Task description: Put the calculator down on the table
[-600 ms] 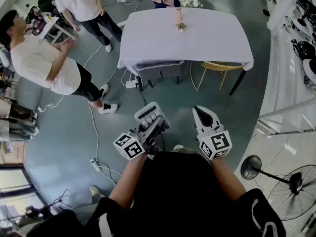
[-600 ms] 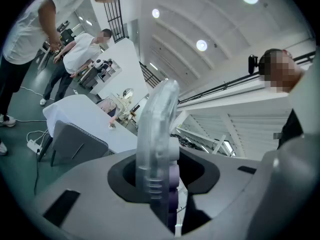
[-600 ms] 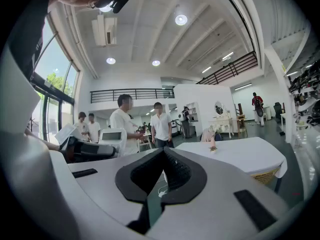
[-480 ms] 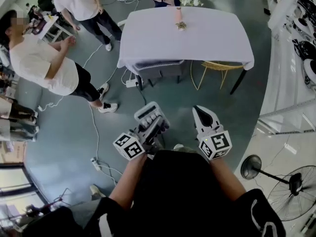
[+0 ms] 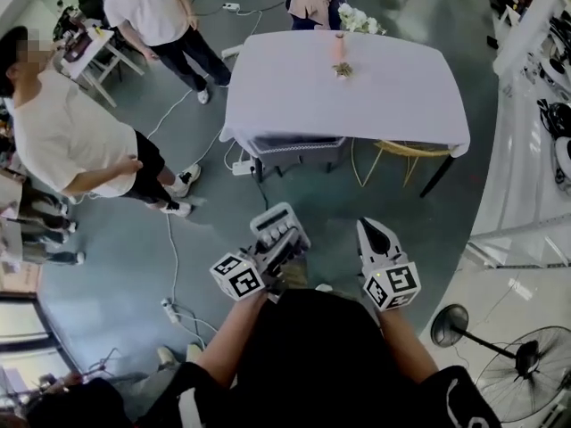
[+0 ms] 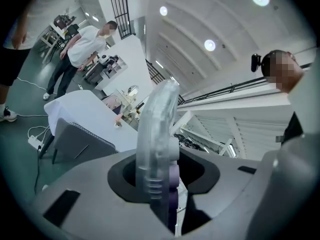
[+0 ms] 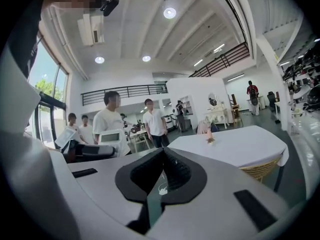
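The calculator [image 5: 275, 229], grey with rows of keys, is held between the jaws of my left gripper [image 5: 284, 239], which is shut on it. In the left gripper view the calculator [image 6: 157, 134] stands edge-on and upright between the pads, pointing level at the table [image 6: 82, 113]. My right gripper [image 5: 369, 230] hovers beside it, apart, shut with nothing in it. The white-clothed table [image 5: 357, 96] lies ahead across open floor. From the right gripper view I see the calculator [image 7: 111, 136] at the left and the table [image 7: 240, 146] at the right.
A small vase with flowers [image 5: 339, 58] stands on the table's far side. A grey chair [image 5: 294, 147] and a wicker chair [image 5: 403, 150] are tucked under its near edge. Two people [image 5: 67, 136] stand at the left. Cables and a power strip [image 5: 171, 310] lie on the floor; a fan [image 5: 528, 360] stands at the right.
The table sits a little lower and further right in the head view. Both grippers keep their stance and the calculator stays held. The person at the left has lowered a hand.
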